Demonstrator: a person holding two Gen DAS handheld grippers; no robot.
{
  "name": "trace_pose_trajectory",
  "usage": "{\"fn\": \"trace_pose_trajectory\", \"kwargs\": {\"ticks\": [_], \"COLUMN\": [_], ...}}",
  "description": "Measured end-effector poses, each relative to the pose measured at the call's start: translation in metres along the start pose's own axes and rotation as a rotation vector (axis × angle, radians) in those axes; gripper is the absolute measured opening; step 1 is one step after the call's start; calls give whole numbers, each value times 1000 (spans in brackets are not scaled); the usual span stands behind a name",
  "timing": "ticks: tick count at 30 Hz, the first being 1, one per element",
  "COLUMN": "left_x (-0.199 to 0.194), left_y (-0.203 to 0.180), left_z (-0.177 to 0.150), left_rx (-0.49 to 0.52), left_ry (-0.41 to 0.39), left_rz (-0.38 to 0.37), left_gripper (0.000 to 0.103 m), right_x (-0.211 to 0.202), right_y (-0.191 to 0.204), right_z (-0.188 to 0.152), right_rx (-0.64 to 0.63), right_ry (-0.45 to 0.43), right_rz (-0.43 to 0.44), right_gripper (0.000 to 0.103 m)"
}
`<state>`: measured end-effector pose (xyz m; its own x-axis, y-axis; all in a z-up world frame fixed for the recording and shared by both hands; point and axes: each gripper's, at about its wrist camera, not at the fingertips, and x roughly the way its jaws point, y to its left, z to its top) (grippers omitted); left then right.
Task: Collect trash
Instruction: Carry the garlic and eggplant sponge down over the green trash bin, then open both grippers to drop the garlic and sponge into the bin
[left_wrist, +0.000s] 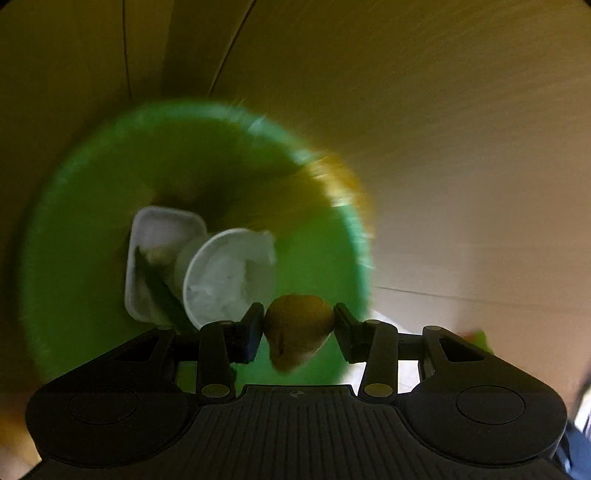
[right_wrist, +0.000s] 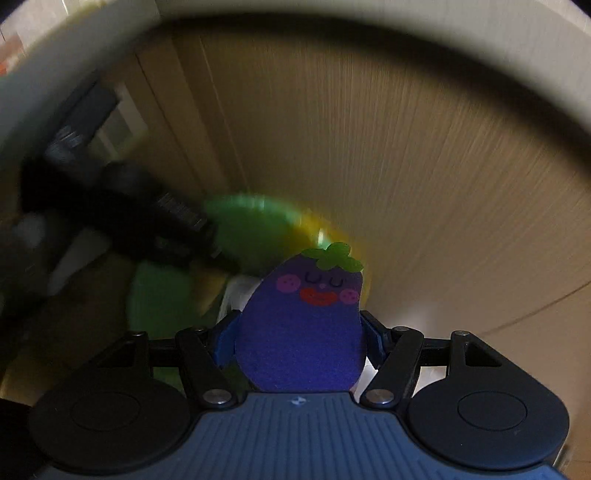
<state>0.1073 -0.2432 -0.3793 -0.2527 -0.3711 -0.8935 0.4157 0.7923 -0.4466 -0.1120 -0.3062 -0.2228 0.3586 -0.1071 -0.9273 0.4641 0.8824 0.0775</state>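
Left gripper clamped on lumpy yellow-brown fruit scrap over round green plastic bin, white tray and cup at 10 o'clock; right gripper clamped on flat purple felt eggplant.

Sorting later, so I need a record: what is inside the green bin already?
Inside the green bin: a white tray and a white cup holding crumpled white stuff. The cup covers part of the tray; the left gripper hides the bin's near side.

A brownish-yellow fruit scrap sits low centre over the green bin (white cup and tray inside), while a purple eggplant-shaped sponge fills lower centre.
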Motion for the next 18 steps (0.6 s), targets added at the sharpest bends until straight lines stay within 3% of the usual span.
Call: {"fn": "trace_pose_trajectory", "kwargs": {"ticks": [3, 6, 13, 18], "left_x": [39, 43, -12, -65], "left_y": [16, 25, 18, 21], "left_z": [9, 8, -2, -19], "left_rx": [-81, -134, -152, -172], "left_ry": [44, 34, -58, -129], "left_rz": [46, 51, 7, 1], "left_gripper": [45, 43, 43, 43], "right_x": [33, 52, 84, 128], "right_y": [-9, -12, -12, 14], "right_z": [-5, -5, 0, 17], "right_rx": [-25, -78, -115, -119], "right_ry": [53, 79, 123, 176], "right_rz": [17, 9, 58, 85], "right_gripper": [67, 67, 67, 67]}}
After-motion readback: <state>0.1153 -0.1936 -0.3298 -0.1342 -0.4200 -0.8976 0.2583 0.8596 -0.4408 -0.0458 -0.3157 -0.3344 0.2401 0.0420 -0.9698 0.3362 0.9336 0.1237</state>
